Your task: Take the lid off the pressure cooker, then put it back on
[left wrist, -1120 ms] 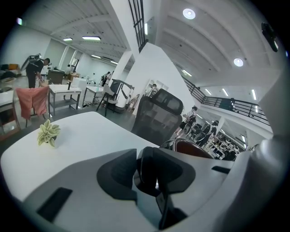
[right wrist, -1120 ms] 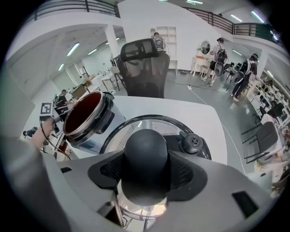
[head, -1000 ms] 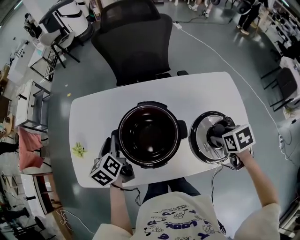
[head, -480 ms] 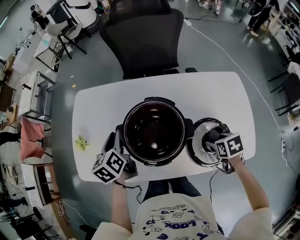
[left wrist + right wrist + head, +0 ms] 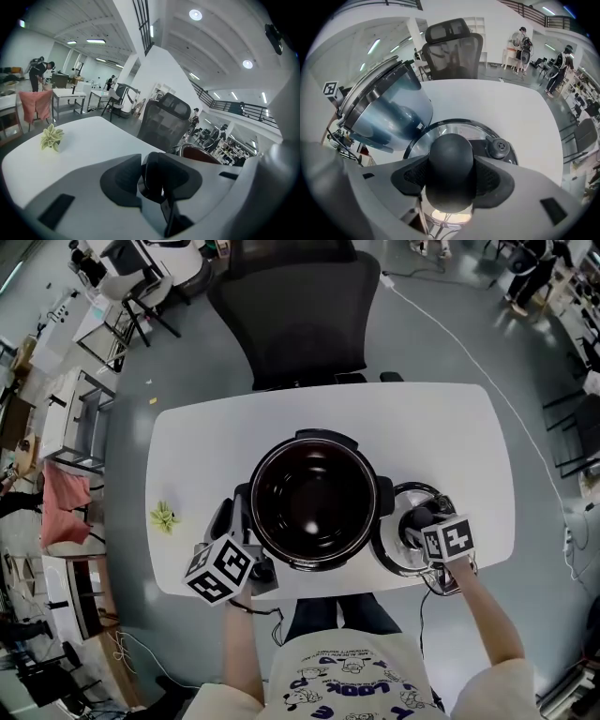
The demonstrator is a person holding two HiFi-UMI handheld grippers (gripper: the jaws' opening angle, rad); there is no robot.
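The open, round black pressure cooker (image 5: 314, 501) stands mid-way on the white counter (image 5: 206, 456). Its round chrome lid (image 5: 396, 551) lies just right of it; whether it touches the counter I cannot tell. The right gripper (image 5: 451, 180) points steeply down, its fingers (image 5: 410, 180) clamped on the lid's black knob (image 5: 451, 159). The left gripper (image 5: 150, 183) pinches the cooker's black side handle (image 5: 164, 173).

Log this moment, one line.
left gripper shut on pot handle | right gripper shut on lid knob | lid off, right of pot
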